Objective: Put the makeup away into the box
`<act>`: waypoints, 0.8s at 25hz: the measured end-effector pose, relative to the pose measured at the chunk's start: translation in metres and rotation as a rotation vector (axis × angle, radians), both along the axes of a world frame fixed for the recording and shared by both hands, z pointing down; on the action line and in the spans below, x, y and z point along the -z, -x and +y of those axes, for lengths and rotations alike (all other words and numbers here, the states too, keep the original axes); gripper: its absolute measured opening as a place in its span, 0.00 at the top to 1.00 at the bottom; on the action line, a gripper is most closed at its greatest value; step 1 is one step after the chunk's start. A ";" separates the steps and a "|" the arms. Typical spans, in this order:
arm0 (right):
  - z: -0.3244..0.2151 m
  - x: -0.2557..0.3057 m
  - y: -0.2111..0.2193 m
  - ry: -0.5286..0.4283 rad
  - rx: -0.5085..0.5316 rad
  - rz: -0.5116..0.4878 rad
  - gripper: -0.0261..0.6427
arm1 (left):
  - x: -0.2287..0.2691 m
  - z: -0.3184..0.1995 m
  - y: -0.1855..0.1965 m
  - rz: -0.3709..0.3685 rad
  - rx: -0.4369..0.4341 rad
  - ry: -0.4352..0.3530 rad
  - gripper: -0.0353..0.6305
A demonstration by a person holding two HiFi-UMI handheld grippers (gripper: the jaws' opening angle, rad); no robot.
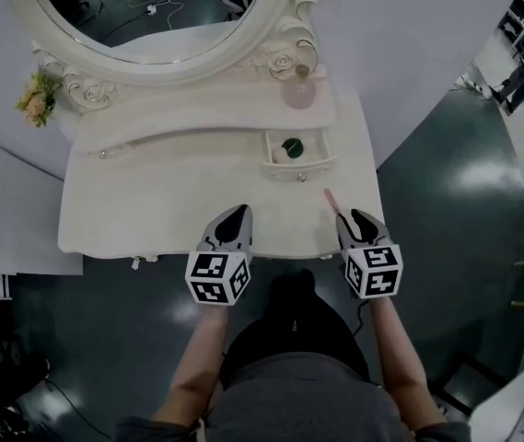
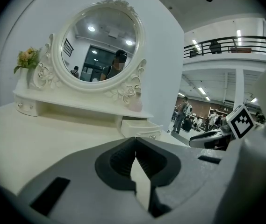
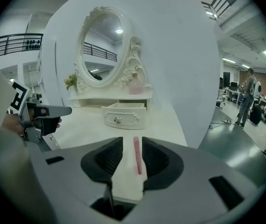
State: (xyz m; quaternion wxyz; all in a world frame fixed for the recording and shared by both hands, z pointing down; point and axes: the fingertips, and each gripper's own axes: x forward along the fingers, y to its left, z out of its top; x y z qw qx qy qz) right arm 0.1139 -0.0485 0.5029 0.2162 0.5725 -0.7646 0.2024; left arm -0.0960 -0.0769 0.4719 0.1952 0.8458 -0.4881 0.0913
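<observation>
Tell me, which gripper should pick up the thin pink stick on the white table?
Right. The right gripper has open jaws lined up on the thin pink makeup stick; the left gripper is shut and sits farther off.

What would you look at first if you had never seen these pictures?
First comes the big oval mirror in its carved white frame, standing at the back of the white dressing table. Next, the small white drawer hangs open at the table's right, with a round dark green thing inside. A thin pink stick lies on the tabletop between the parted jaws of the right gripper.
</observation>
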 end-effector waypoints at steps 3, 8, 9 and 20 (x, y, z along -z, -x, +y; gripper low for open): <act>-0.003 -0.004 -0.002 0.011 0.013 0.015 0.76 | -0.001 -0.004 -0.006 -0.007 -0.014 0.002 0.94; -0.010 -0.015 -0.004 0.055 0.046 0.032 0.76 | -0.003 -0.015 -0.013 -0.014 -0.021 0.012 0.94; -0.011 -0.018 -0.004 0.067 0.054 0.036 0.76 | -0.003 -0.017 -0.015 -0.014 -0.021 0.015 0.94; -0.022 -0.052 -0.002 0.206 0.129 0.062 0.76 | -0.016 -0.034 -0.022 -0.014 0.005 0.053 0.94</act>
